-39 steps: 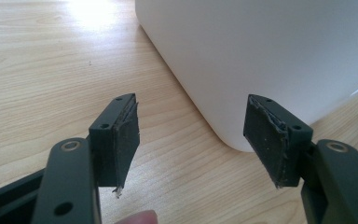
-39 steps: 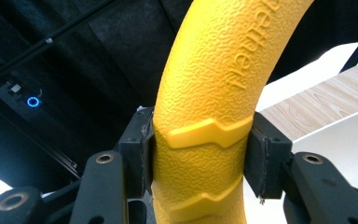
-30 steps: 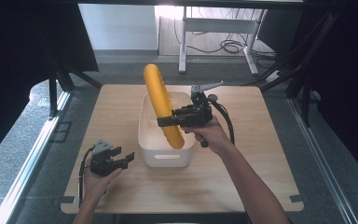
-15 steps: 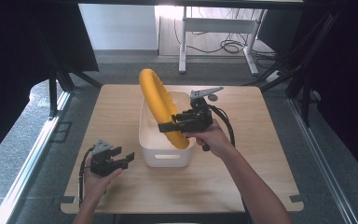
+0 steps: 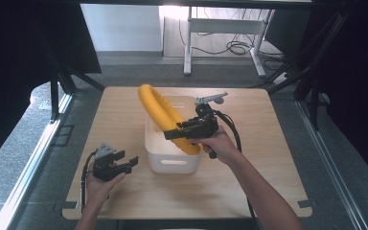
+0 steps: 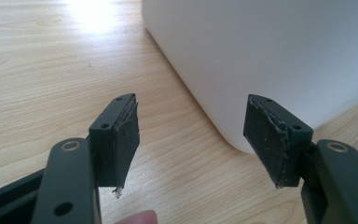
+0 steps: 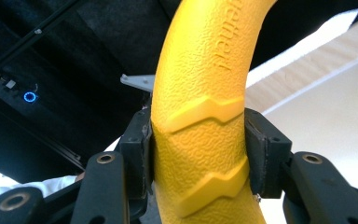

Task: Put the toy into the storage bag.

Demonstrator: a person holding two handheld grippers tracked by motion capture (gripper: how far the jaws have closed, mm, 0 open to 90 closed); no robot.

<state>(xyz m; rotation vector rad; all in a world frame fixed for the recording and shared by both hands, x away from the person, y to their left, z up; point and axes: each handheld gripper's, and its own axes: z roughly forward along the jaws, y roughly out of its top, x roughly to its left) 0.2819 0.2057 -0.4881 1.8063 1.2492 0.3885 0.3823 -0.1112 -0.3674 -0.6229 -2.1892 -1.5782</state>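
- Two grippers are in use: the right gripper (image 5: pixel 172 134) is clamped on a yellow curved ring (image 5: pixel 165 115), its jaws pressing either side of the textured tube, as the right gripper view shows (image 7: pixel 199 149).
- From that grip the ring rises up and away, tilted, with its lower arc just below the jaws inside the white bin (image 5: pixel 159 158); the step in hand looks like lifting it out or setting it in, and I cannot tell which.
- To do either well, keep the squeeze firm on the ridged section, where the raised chevrons should resist slipping, and steer the low end clear of the bin's near wall.
- The left gripper (image 5: pixel 127 162) rests on the wooden table (image 5: pixel 278 158), jaws spread wide and holding nothing; the bin's rounded corner (image 6: pixel 242 70) sits just ahead of its tips (image 6: pixel 191 135).
- Hidden: the bin's floor, whether the ring closes into a full loop, and most of the embossed lettering.
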